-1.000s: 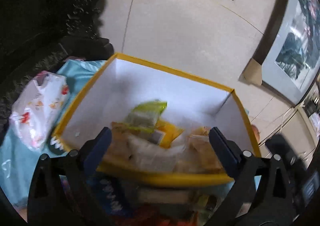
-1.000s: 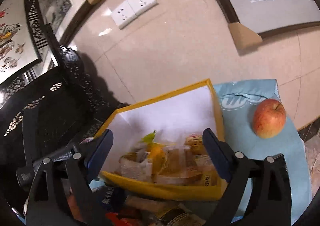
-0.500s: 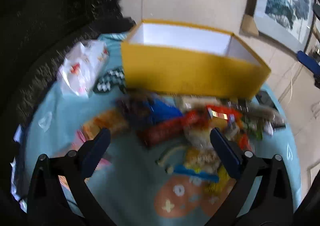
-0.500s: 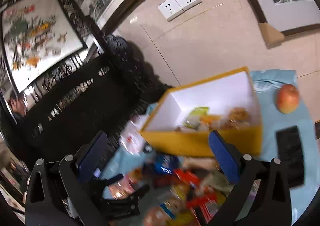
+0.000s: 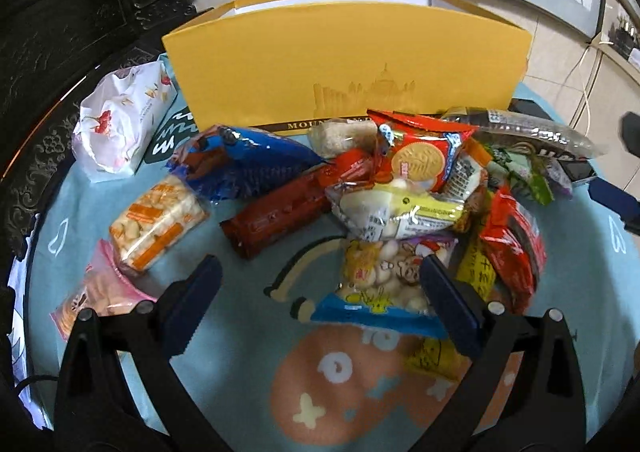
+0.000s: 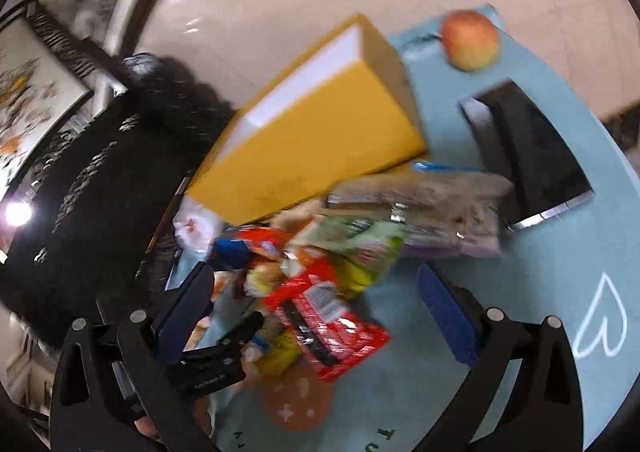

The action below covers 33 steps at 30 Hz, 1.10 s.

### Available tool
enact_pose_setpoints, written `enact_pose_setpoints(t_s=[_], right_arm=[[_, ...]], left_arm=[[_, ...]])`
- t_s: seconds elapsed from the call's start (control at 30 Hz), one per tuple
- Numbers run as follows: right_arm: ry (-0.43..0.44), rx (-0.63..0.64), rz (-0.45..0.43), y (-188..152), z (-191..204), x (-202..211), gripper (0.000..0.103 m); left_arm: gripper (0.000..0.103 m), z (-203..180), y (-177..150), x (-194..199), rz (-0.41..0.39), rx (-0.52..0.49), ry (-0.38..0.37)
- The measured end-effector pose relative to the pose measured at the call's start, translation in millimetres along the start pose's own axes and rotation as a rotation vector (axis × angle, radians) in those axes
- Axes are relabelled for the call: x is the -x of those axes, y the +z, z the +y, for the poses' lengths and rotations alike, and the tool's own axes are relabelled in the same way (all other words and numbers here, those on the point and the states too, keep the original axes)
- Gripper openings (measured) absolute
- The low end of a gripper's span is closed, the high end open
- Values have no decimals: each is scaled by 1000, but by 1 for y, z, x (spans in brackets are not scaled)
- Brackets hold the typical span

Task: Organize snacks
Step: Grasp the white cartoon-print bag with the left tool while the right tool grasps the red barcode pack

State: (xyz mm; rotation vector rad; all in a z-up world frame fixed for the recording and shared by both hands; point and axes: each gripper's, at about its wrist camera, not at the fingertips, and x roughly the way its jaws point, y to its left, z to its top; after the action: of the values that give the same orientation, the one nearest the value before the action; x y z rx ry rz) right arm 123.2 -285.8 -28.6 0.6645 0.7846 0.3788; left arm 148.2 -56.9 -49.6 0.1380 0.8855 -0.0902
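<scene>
Your left gripper [image 5: 320,292] hangs low over the blue cloth [image 5: 248,336] with its jaws spread wide and nothing between them; the clear bag of round white candies [image 5: 380,280] lies just inside its right finger, and whether they touch cannot be told. Ahead of you the snack pile [image 5: 392,188] is heaped against the front wall of the yellow box [image 5: 344,64], which stands upright at the far edge of the cloth. A red biscuit packet [image 5: 420,156] tops the heap, a long dark red bar [image 5: 276,212] and a blue bag [image 5: 244,164] lie to its left, and an orange-and-white cracker pack [image 5: 156,224] sits apart nearer you. Your right gripper [image 6: 316,316] is likewise released and empty, hovering above a red wrapper [image 6: 324,320]. In that blurred view an apple [image 6: 470,38] and a black tablet [image 6: 528,152] rest on the cloth to the right of the box.
</scene>
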Motion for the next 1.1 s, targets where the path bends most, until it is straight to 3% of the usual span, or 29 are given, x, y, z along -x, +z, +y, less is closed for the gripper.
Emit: enact_pose_setpoints(t_s=[0.27,0.37,0.5,0.57,0.63,0.8,0.9,1.0,1.1], right_arm=[[-17,68,-52,-5,11,10,102],[-21,59,-51,-3,10,8,102],[-24,54,-38,-4,10,6,102],[-21,65,-41,-4,12,7,102],[-26,72,-44,-5,12,7,102],[-32,66,-22,-5,11,3,102],[-46,104,2,-8,15,-2,102],[-85,202,46,-17,28,-12,102],[-154,343,97,-31,45,-27,102]], left_arm=[[92,-10,5,-11,11,5,-19],[89,-10,5,-2,6,10,-68],[88,-28,-2,-6,21,-66,-66],[79,-30,-5,-11,12,-70,-71],[58,-25,-3,-16,36,-38,-130],[50,-19,-4,-16,26,-60,-144],[49,-6,-11,-2,-20,-21,-113],[49,10,-19,19,-105,5,-70],[49,28,-28,27,-139,75,-73]])
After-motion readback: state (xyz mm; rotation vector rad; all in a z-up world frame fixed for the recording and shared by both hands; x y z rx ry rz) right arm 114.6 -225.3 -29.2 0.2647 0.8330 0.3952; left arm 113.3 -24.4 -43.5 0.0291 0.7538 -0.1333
